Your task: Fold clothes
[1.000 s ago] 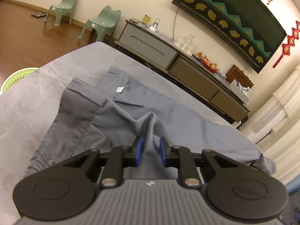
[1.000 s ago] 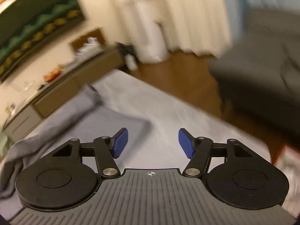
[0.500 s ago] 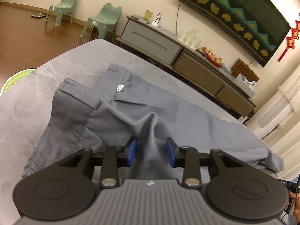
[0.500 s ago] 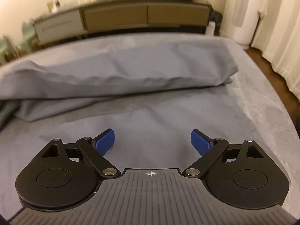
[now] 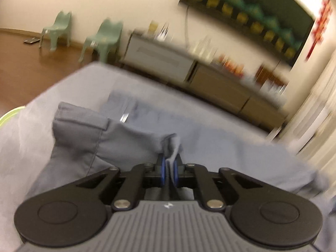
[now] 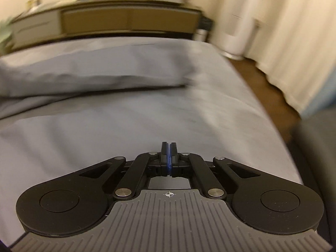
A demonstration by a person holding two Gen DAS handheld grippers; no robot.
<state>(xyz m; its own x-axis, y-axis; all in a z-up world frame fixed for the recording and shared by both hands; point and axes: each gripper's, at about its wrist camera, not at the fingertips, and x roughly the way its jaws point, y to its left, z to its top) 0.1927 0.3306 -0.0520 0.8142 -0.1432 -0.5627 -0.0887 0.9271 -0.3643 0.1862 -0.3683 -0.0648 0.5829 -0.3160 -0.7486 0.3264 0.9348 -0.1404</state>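
Grey trousers [image 5: 88, 138] lie spread on the grey table [image 5: 25, 130], waistband at the left, legs running right. My left gripper [image 5: 169, 163] is shut on a pinched-up ridge of the trouser fabric near the crotch. In the right wrist view the trouser legs [image 6: 88, 71] lie folded in a long roll across the table. My right gripper [image 6: 168, 147] is shut, pads together, just above the lower leg cloth [image 6: 105, 134]; I cannot tell whether any cloth is caught between the pads. Both views are motion-blurred.
A long low cabinet [image 5: 189, 73] with bottles stands beyond the table; it also shows in the right wrist view [image 6: 117, 19]. Two green chairs [image 5: 105, 37] stand at the far left. A green basket rim [image 5: 8, 115] is left. Curtains [image 6: 289, 42] hang right.
My left gripper opened briefly, then shut on a ridge of trouser fabric and lifted it. My right gripper swung over the trouser leg and closed from wide open to shut.
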